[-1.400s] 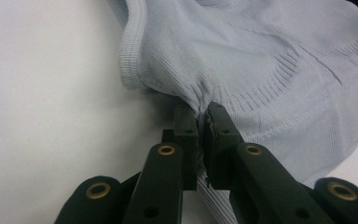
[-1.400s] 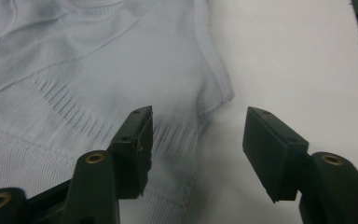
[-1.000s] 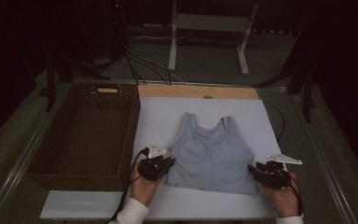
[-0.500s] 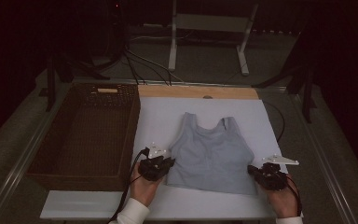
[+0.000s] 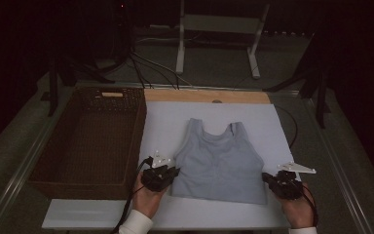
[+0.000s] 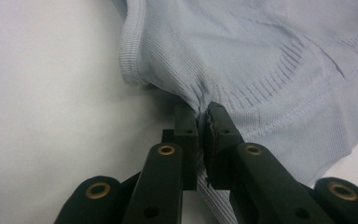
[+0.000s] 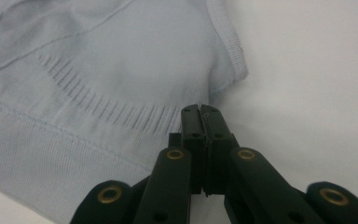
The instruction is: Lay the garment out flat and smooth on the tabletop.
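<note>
Left hand-held gripper (image 5: 174,171) and right hand-held gripper (image 5: 265,178) both low at the near counter (image 5: 282,126) edge, 2 forearms reaching in.
Each has its jaws clamped tight on a side edge of the 1 pale blue top (image 5: 220,161), lying flat mid-counter; 1 wicker basket (image 5: 63,175) sits just left.

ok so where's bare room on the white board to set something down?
Free: the strip of white board between the wicker basket and the top, the strip right of the top, and the band beyond its straps up to the wooden edge. The basket looks empty too. Crowded: the near corners, where the left gripper and right gripper pinch the top.
</note>
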Demonstrator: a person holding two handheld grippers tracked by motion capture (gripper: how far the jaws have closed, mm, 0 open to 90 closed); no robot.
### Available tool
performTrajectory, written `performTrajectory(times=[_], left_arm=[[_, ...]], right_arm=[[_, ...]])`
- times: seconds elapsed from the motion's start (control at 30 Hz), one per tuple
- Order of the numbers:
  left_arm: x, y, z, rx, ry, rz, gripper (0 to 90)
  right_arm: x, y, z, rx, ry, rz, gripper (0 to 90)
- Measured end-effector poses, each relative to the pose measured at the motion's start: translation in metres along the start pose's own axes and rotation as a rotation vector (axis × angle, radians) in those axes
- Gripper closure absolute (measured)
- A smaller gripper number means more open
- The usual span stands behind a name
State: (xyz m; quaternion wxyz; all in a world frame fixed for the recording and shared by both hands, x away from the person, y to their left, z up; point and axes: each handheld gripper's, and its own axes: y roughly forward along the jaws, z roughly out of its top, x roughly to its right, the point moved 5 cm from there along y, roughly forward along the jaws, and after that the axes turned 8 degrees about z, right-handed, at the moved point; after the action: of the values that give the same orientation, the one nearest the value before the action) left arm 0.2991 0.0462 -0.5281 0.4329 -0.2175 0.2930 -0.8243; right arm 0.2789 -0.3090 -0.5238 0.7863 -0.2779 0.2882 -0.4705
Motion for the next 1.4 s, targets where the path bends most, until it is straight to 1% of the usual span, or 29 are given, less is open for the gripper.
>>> performTrajectory(times=[0.13, 0.23, 0.27, 0.3, 0.33, 0.37, 0.4, 0.47, 0.5, 0.53, 0.57, 0.6, 0.63, 0.67, 0.7, 0.73, 0.77, 0.8, 0.83, 1.0, 1.03, 1.4], left_arm=[[0.001, 0.0, -0.006, -0.018, 0.015, 0.003, 85.6], [0.001, 0.001, -0.01, -0.025, 0.011, 0.004, 85.6], [0.001, 0.0, -0.011, -0.027, 0.012, 0.006, 85.6], [0.001, 0.0, -0.011, -0.028, 0.014, 0.005, 85.6], [0.001, 0.0, -0.012, -0.03, 0.02, 0.006, 85.6], [0.002, -0.001, -0.013, -0.034, 0.028, 0.008, 85.6], [0.002, -0.001, -0.013, -0.034, 0.028, 0.008, 85.6], [0.003, -0.003, -0.013, -0.031, 0.031, 0.011, 85.6], [0.003, -0.004, -0.014, -0.032, 0.035, 0.012, 85.6], [0.003, -0.004, -0.014, -0.032, 0.035, 0.012, 85.6], [0.003, -0.005, -0.014, -0.031, 0.036, 0.01, 85.6], [0.003, -0.005, -0.014, -0.031, 0.036, 0.01, 85.6], [0.003, -0.006, -0.014, -0.032, 0.038, 0.009, 85.6], [0.004, -0.006, -0.014, -0.032, 0.04, 0.011, 85.6], [0.004, -0.007, -0.015, -0.032, 0.04, 0.011, 85.6], [0.004, -0.007, -0.015, -0.032, 0.04, 0.011, 85.6], [0.004, -0.008, -0.015, -0.034, 0.046, 0.016, 85.6], [0.004, -0.008, -0.015, -0.034, 0.046, 0.016, 85.6], [0.004, -0.008, -0.016, -0.035, 0.044, 0.015, 85.6], [0.005, -0.009, -0.017, -0.036, 0.041, 0.013, 85.6], [0.006, -0.01, -0.017, -0.036, 0.044, 0.012, 85.6], [0.011, -0.015, -0.022, -0.031, 0.047, -0.005, 85.3]], right_arm=[[-0.001, 0.0, -0.001, -0.005, -0.009, 0.003, 89.9], [-0.002, 0.0, -0.001, -0.003, -0.009, 0.014, 87.8], [-0.003, 0.0, -0.001, 0.005, -0.003, 0.016, 78.2], [-0.002, 0.0, -0.001, 0.014, 0.003, 0.012, 65.8], [-0.002, 0.0, -0.001, 0.017, 0.009, 0.009, 60.5], [-0.001, 0.0, -0.001, 0.022, 0.031, 0.01, 52.4], [-0.001, 0.0, -0.001, 0.022, 0.031, 0.01, 52.4], [-0.001, 0.001, -0.001, 0.016, 0.04, 0.02, 47.7], [-0.001, 0.004, -0.003, -0.007, 0.04, 0.024, 47.0], [-0.001, 0.004, -0.003, -0.007, 0.04, 0.024, 47.0], [-0.002, 0.008, -0.005, -0.035, 0.043, 0.036, 49.8], [-0.002, 0.008, -0.005, -0.035, 0.043, 0.036, 49.8], [-0.002, 0.011, -0.006, -0.052, 0.056, 0.056, 55.7], [-0.002, 0.011, -0.006, -0.052, 0.056, 0.056, 55.7], [-0.003, 0.015, -0.007, -0.069, 0.058, 0.073, 69.2], [-0.003, 0.015, -0.007, -0.069, 0.058, 0.073, 69.2], [-0.006, 0.016, -0.007, -0.081, 0.051, 0.085, 81.2], [-0.006, 0.016, -0.007, -0.081, 0.051, 0.085, 81.2], [-0.007, 0.015, -0.007, -0.081, 0.058, 0.092, 85.7], [-0.009, 0.008, -0.007, -0.065, 0.05, 0.093, 86.9], [-0.009, 0.004, -0.007, -0.055, 0.046, 0.093, 87.0], [-0.011, -0.006, -0.011, -0.038, 0.027, 0.075, 87.1]])
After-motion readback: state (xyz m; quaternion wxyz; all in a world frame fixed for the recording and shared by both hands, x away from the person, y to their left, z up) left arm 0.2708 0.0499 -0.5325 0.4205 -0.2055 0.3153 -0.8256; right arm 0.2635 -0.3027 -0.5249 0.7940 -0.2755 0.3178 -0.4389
